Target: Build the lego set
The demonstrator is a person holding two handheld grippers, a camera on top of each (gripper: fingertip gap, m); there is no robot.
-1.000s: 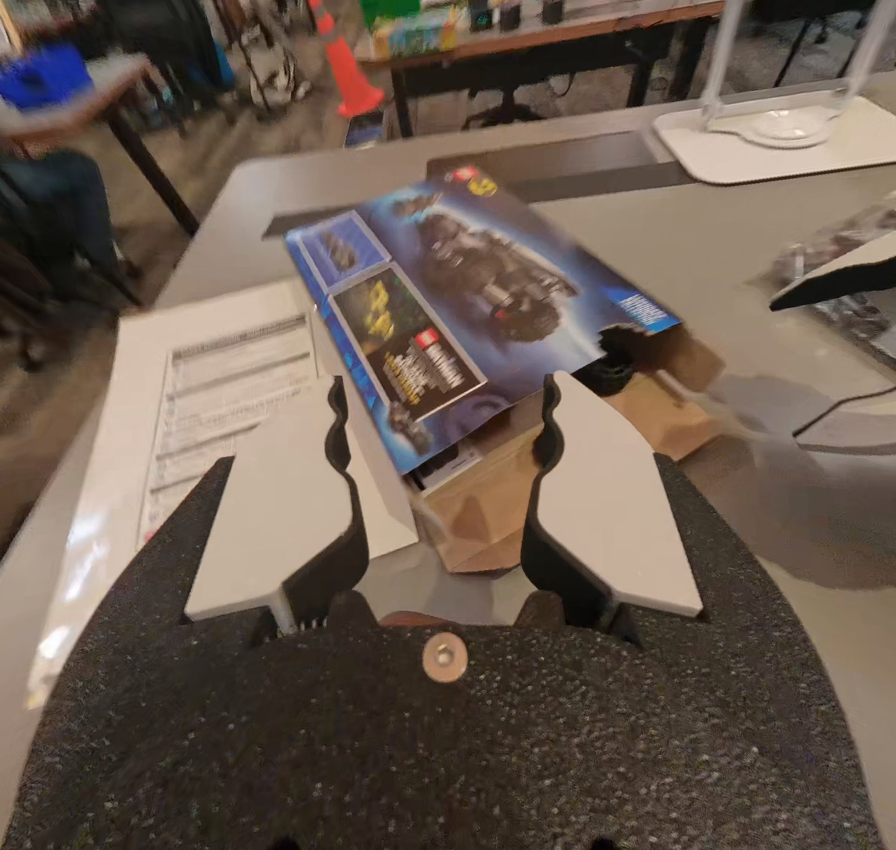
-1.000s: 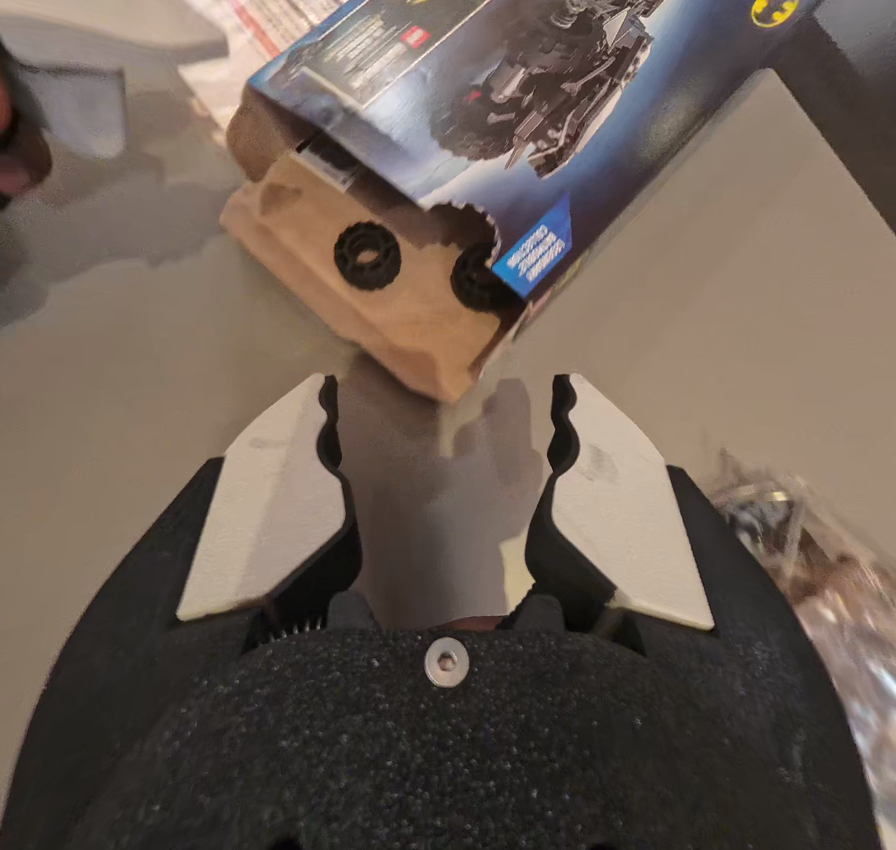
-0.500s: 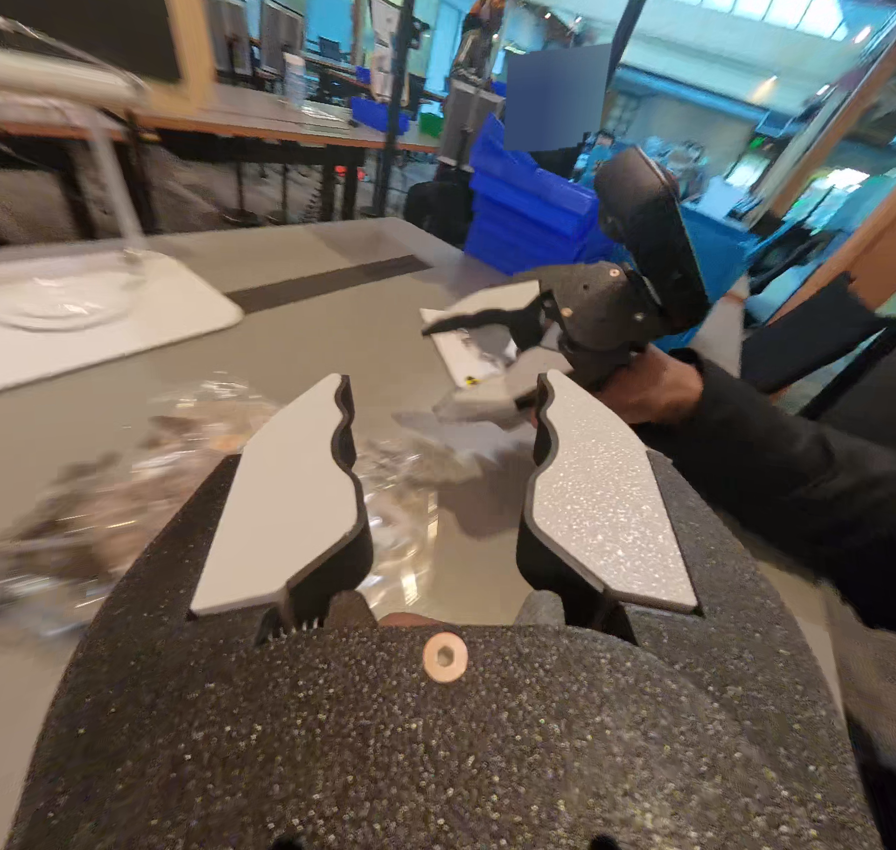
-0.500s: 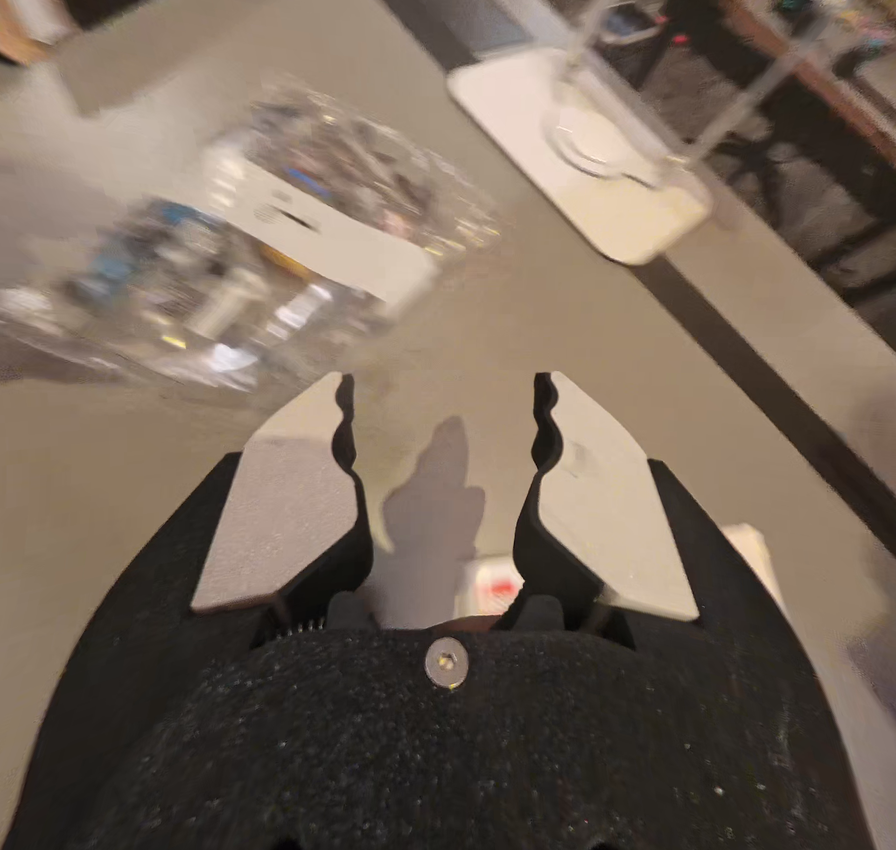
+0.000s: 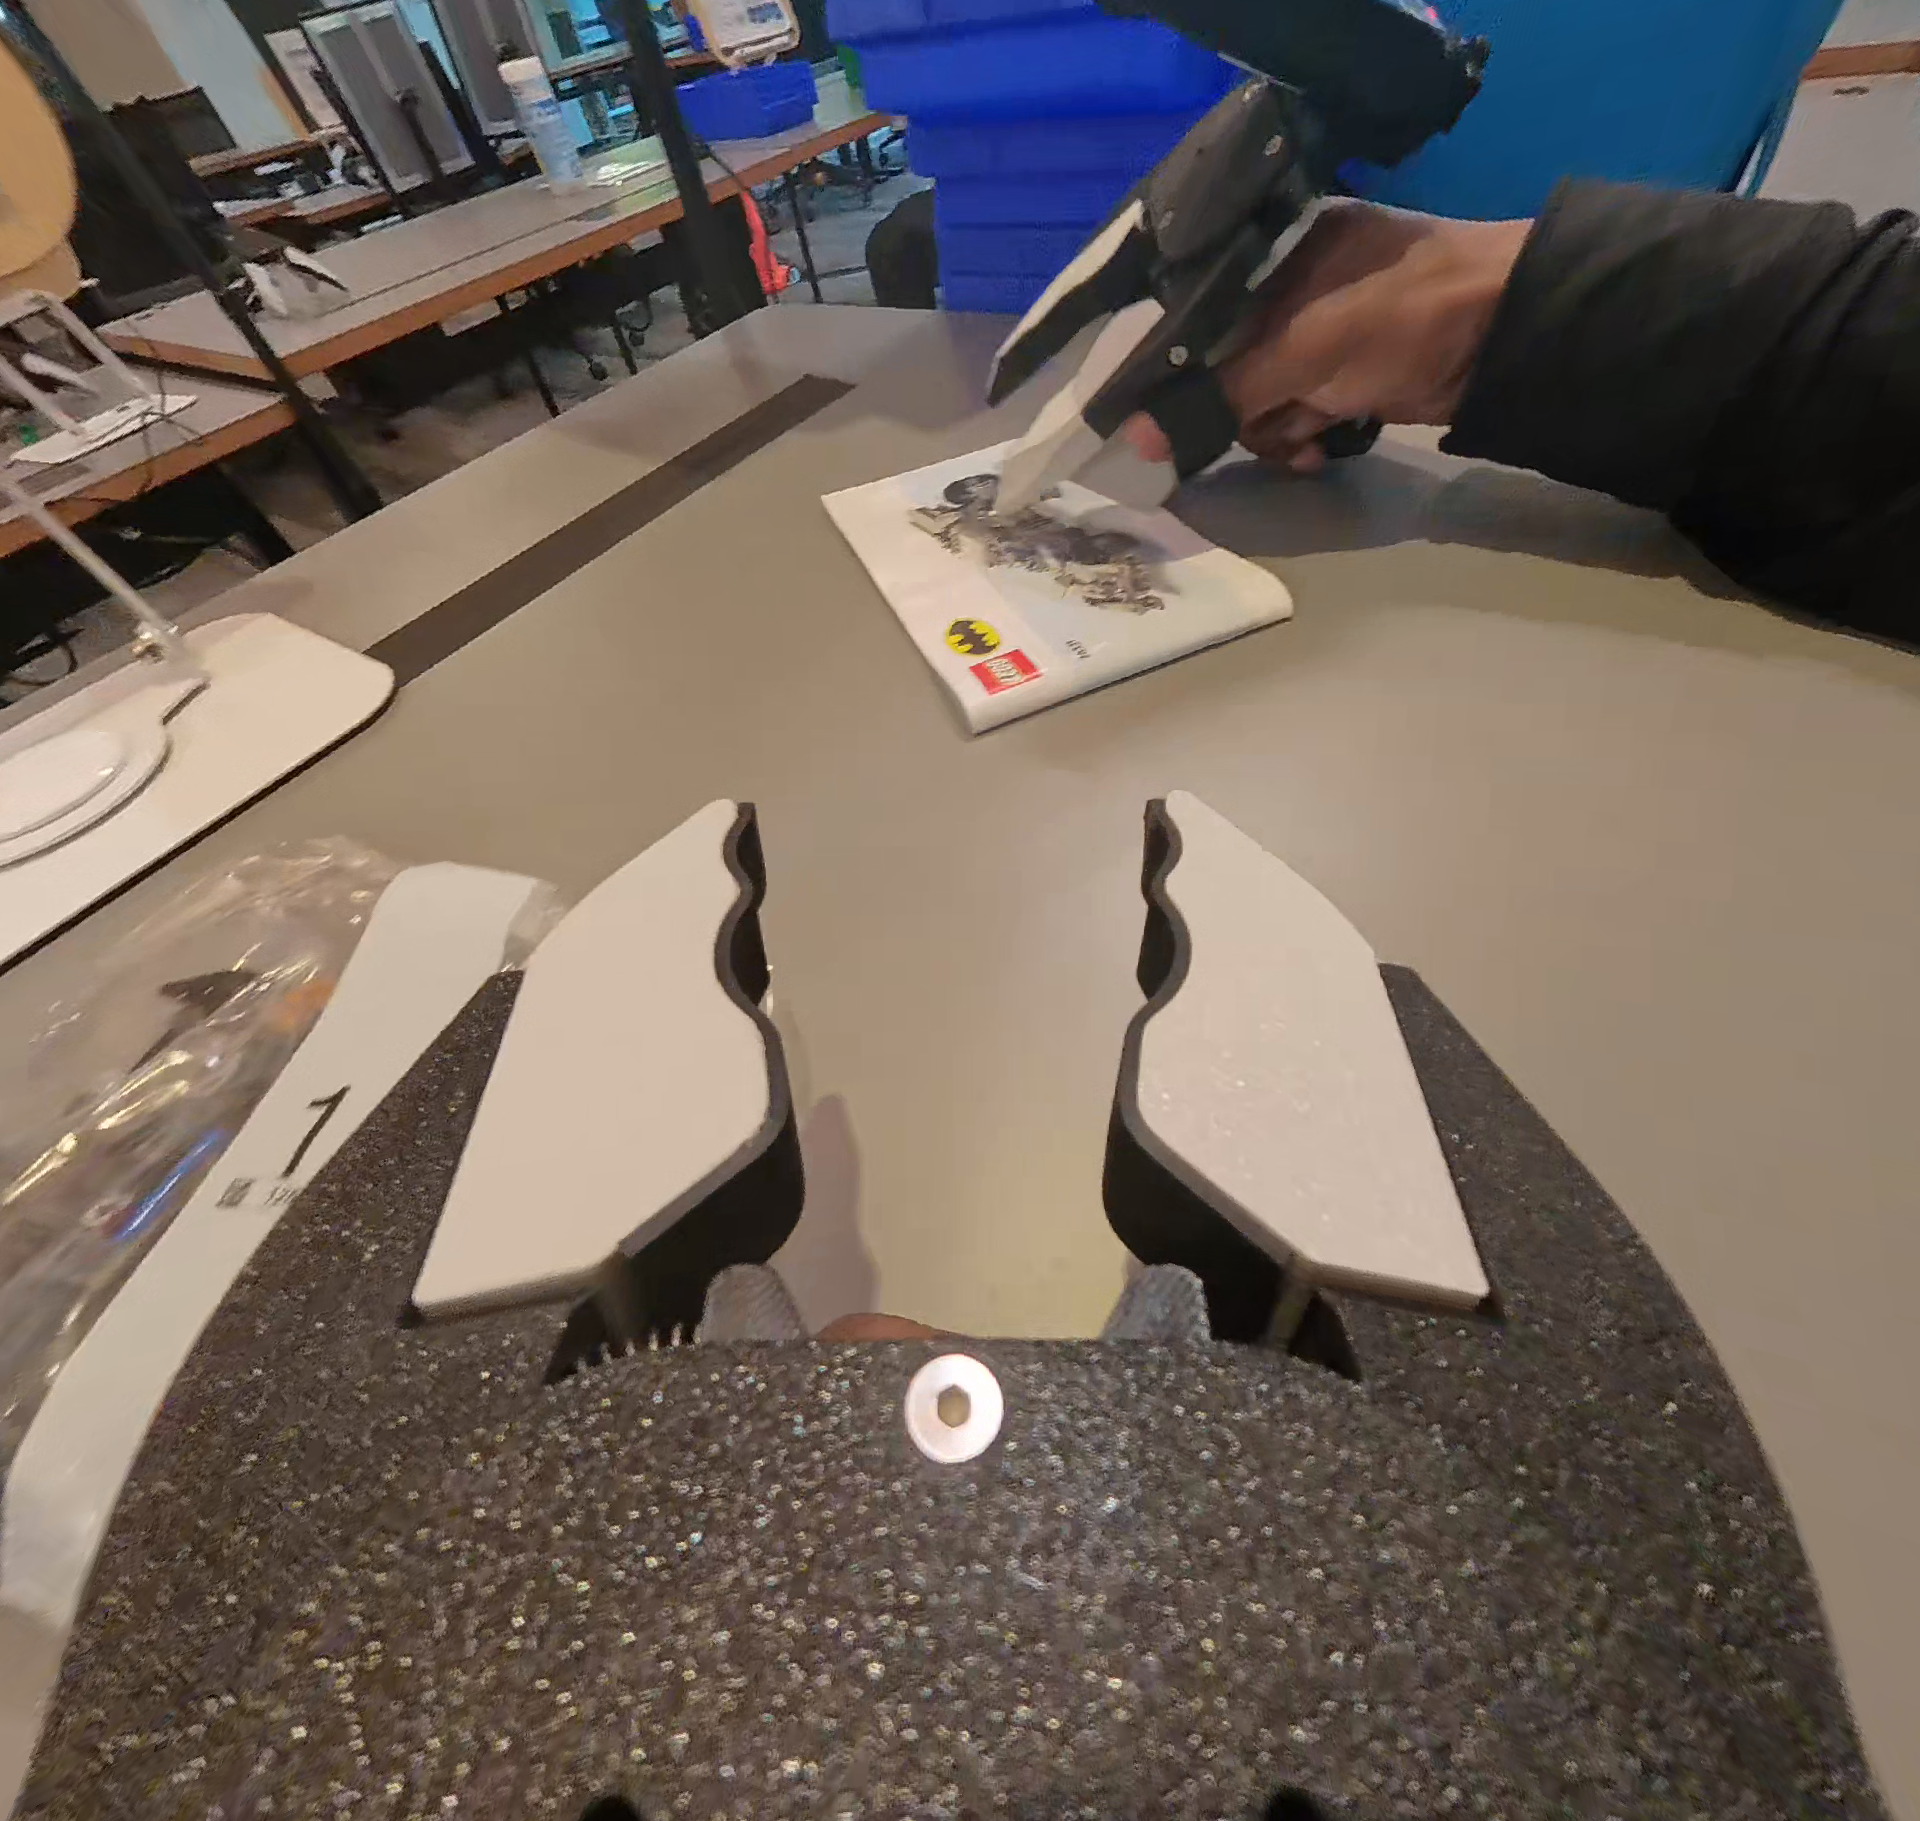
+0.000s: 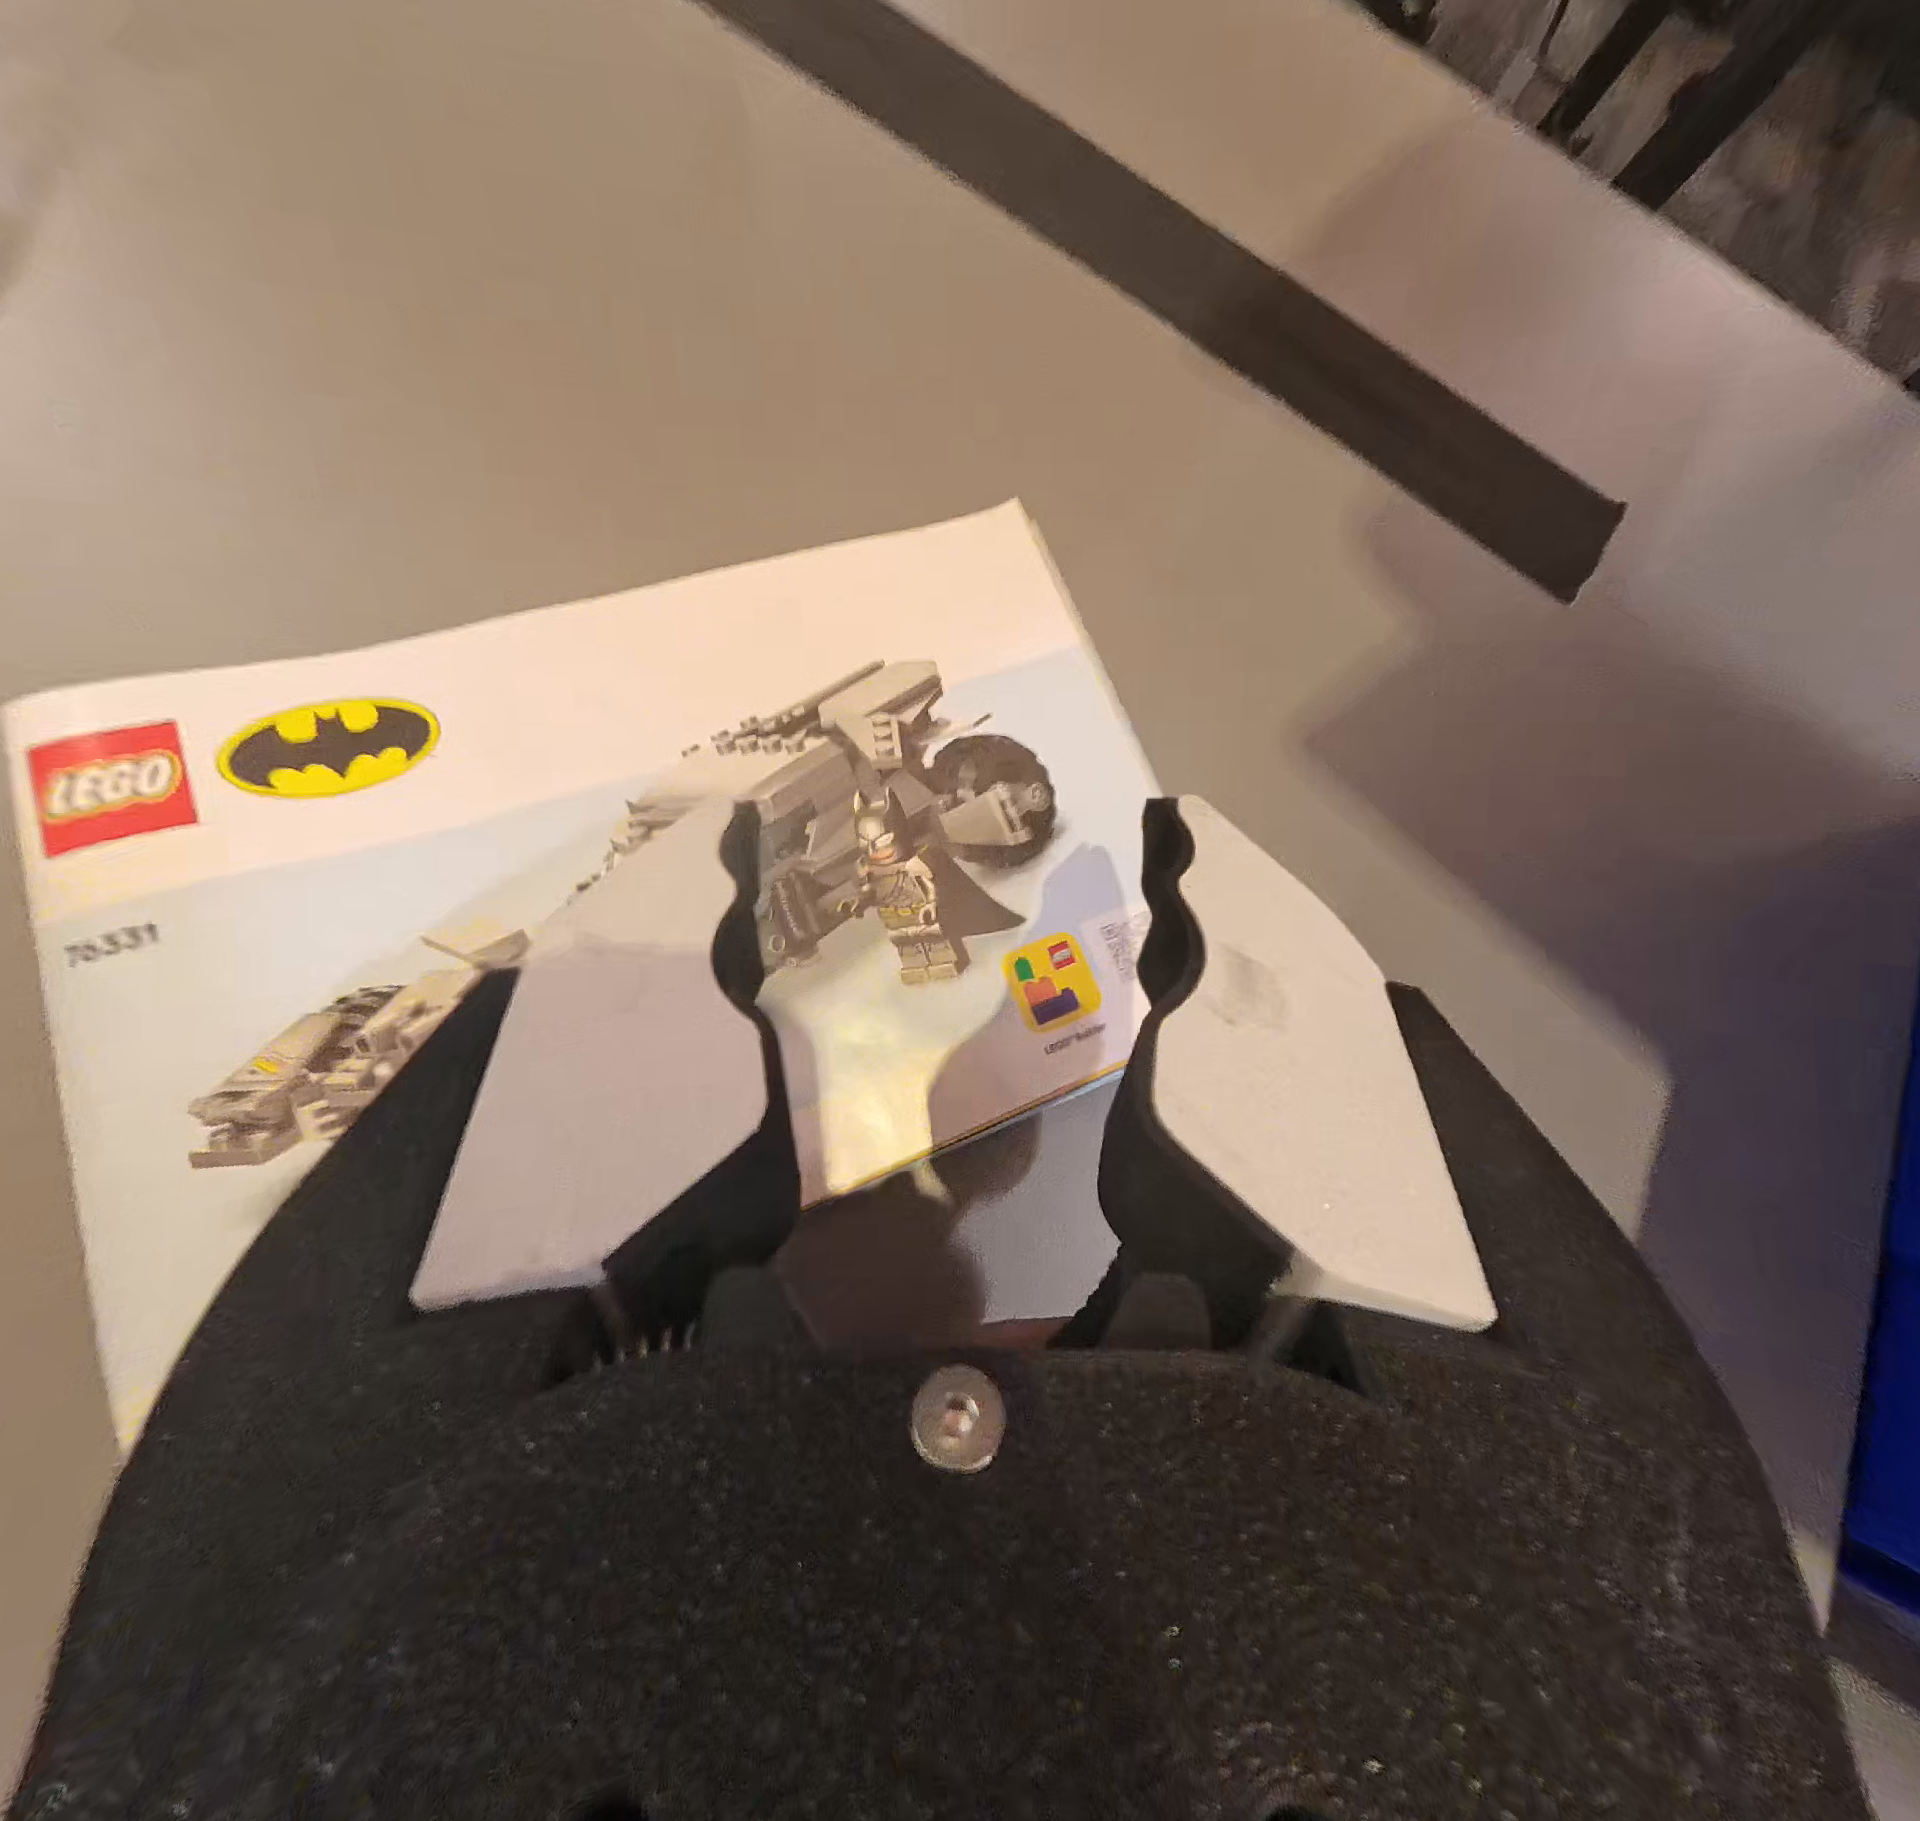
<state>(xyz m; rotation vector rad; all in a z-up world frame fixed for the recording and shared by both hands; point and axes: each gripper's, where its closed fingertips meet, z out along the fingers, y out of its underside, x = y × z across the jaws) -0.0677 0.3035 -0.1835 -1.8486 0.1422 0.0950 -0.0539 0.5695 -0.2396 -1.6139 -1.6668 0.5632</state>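
Note:
A white instruction booklet [image 6: 582, 784] with a grey toy vehicle on its cover lies flat on the grey table [image 6: 520, 265]. My right gripper [image 6: 951, 826] is open just above its near right corner, and one finger [image 5: 1039, 462] touches the cover in the left wrist view. Nothing is gripped. The booklet also shows in the left wrist view [image 5: 1049, 597], ahead and to the right. My left gripper [image 5: 948, 815] is open and empty over bare table, well short of the booklet.
A clear plastic bag of small parts [image 5: 156, 1044] with a white label lies at the left. A white lamp base [image 5: 177, 722] stands at the far left. A black strip [image 5: 613, 524] crosses the table. Blue bins [image 5: 1018, 109] and other tables stand beyond. Some 30 cm of space lies between my two pairs of fingers. Both grippers' tips are roughly 35 cm from the white lamp base [image 5: 177, 722].
Both grippers have swung away from the blue toy box, past the parts bag, towards the booklet. The right gripper has come down over the booklet. Both jaws narrowed a little and stay open.

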